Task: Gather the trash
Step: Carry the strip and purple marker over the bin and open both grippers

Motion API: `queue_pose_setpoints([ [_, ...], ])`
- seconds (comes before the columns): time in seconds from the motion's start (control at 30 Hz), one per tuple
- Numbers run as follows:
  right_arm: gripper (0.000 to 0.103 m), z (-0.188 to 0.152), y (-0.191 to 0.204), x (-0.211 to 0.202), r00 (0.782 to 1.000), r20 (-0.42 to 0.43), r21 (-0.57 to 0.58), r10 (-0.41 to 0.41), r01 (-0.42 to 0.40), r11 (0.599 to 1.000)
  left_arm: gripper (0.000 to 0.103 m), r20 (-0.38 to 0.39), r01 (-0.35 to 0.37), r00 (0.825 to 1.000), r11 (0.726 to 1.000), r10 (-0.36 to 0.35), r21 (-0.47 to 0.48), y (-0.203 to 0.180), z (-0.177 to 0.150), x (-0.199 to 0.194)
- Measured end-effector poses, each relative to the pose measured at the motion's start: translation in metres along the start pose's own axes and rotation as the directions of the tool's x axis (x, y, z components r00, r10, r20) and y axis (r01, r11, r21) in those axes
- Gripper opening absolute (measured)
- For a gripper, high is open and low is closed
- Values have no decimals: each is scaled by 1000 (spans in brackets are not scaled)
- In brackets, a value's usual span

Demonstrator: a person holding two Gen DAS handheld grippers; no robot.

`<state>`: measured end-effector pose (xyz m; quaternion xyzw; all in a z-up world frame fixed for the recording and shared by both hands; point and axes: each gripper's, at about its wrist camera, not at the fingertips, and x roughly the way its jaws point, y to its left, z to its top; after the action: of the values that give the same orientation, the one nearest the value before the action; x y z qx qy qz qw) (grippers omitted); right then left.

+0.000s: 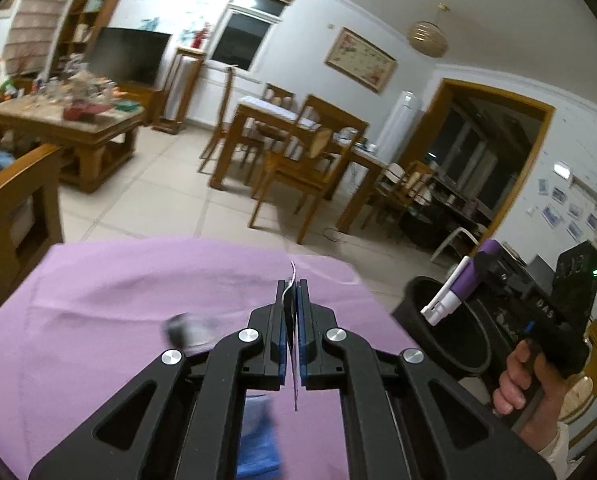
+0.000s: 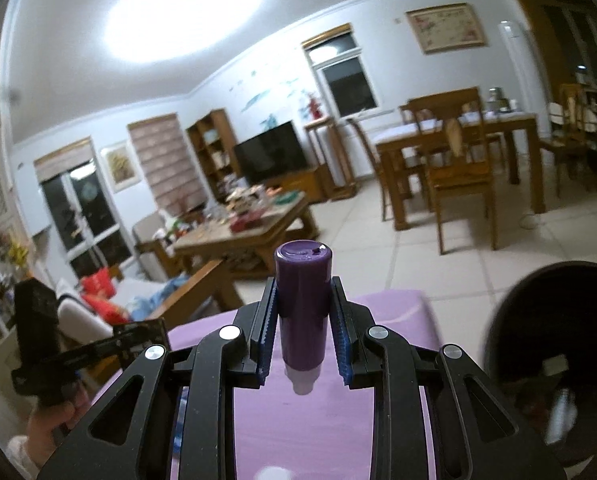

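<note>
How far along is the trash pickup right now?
Done: nothing visibly confirmed inside the black bin. In hand: the left gripper pinches a thin wrapper; the right gripper holds a purple tube near the bin. Left: a blurred dark item on the purple cloth.

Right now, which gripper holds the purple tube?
The right gripper grips the purple tube; the left gripper pinches only a thin wrapper.

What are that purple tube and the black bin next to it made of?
The purple tube looks like glossy plastic: smooth, with light glinting off its cap. The black bin seems matte plastic, with dull, even walls, though blur leaves that uncertain.
</note>
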<state>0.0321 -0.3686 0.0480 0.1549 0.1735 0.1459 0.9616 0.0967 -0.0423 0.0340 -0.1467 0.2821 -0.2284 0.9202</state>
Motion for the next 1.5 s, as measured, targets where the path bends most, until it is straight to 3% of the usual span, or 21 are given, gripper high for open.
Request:
queue_pose_setpoints([
  [0.3,26,7,-110,-87,984,103,114,-147,136,984,5,-54,141,989,986,-136,92,-94,1,55],
  [0.5,26,2,-181,-136,961,132,178,-241,217,960,5,-116,241,967,960,-226,144,-155,-15,95],
  [0.7,26,-18,-233,-158,947,112,220,-301,272,937,5,-190,313,941,933,-279,180,-207,-35,135],
  [1.07,26,-47,-270,-142,943,59,272,-328,301,914,5,-297,331,916,926,-269,183,-231,-74,181],
  [1.5,26,-53,-268,-110,941,22,296,-336,315,902,5,-324,328,912,922,-252,205,-253,-79,203],
])
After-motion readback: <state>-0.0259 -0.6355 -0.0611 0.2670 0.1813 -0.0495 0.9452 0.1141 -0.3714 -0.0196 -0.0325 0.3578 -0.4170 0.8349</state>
